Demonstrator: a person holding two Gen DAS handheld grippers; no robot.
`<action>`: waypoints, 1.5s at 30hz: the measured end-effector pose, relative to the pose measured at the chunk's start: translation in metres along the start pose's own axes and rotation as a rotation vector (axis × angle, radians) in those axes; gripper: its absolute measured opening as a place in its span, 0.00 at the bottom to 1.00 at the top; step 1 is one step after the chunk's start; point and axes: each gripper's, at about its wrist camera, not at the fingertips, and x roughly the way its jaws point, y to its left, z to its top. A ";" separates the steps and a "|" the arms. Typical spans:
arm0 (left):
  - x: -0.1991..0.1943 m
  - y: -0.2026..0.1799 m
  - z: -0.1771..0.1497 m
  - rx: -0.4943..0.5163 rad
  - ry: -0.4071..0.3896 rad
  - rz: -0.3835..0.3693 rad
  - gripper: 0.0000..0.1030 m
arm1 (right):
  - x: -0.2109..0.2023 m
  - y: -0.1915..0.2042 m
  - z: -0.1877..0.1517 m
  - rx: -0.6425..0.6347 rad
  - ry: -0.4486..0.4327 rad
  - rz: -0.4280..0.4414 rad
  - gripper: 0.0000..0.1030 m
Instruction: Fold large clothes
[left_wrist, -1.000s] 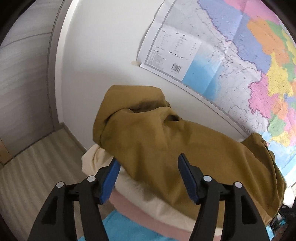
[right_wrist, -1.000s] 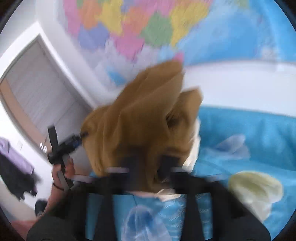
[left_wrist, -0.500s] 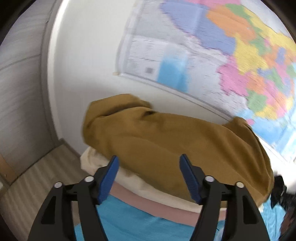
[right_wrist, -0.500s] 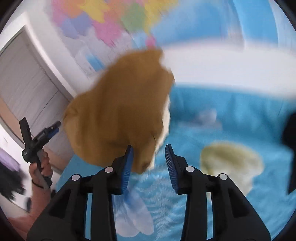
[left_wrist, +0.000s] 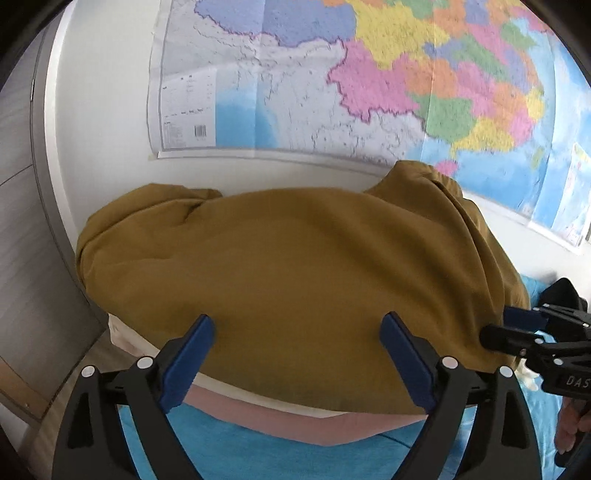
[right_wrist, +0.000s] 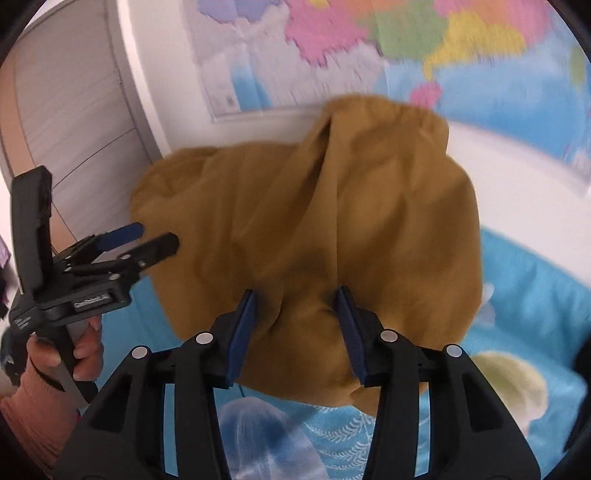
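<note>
At the far left of the left wrist view a pale floor and a grey door panel (left_wrist: 22, 229) border the bed. The left gripper (left_wrist: 297, 350) stands spread wide over the near edge of the mustard-brown garment (left_wrist: 295, 280); its jaws have just been opening, and its blue pads (left_wrist: 186, 363) clear the cloth, so nothing is held. The garment lies folded on top of a stack, a cream piece (left_wrist: 125, 334) and a pink one (left_wrist: 295, 424) showing beneath it, on the blue printed bedsheet (left_wrist: 229, 450) against the wall with the map (left_wrist: 369, 85). To the right, the right gripper (right_wrist: 295, 325) (blurred in its own view) has also just been opening; its jaws are parted, with a raised ridge of the fabric between them, but the pads do not appear to press it.

The likely trouble is at that ridge: if the right gripper pulls back while the cloth still catches a pad, the top layer could drag and undo the fold. The far end humps up by the wall, and may slump off the stack.
</note>
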 end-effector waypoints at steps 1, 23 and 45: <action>0.000 0.000 -0.001 0.001 0.000 0.005 0.88 | 0.001 -0.001 0.000 0.002 -0.003 0.005 0.42; -0.045 -0.018 -0.042 -0.033 0.018 0.108 0.94 | -0.036 0.042 -0.034 -0.072 -0.120 -0.025 0.95; -0.083 -0.021 -0.101 -0.163 0.079 0.159 0.94 | -0.066 0.053 -0.089 -0.020 -0.095 -0.003 0.95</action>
